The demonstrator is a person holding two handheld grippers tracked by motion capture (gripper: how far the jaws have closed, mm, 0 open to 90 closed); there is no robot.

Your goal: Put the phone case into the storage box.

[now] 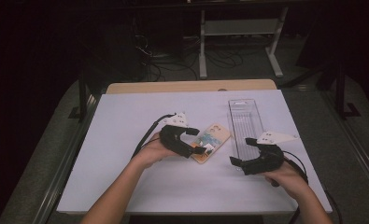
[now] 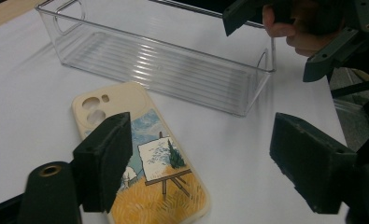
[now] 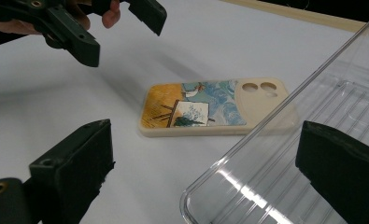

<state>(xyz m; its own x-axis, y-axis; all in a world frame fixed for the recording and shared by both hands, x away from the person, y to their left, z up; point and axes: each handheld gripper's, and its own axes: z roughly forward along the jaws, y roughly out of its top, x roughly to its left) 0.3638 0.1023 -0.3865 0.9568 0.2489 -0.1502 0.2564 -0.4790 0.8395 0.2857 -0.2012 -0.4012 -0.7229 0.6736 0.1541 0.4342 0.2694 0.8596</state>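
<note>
Hovering left gripper (image 1: 198, 141), phone case (image 1: 215, 138) flat

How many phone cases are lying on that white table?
1. The phone case lies flat on the white table, printed back up, beside the clear tray, under the left gripper. The tray looks empty.
</note>
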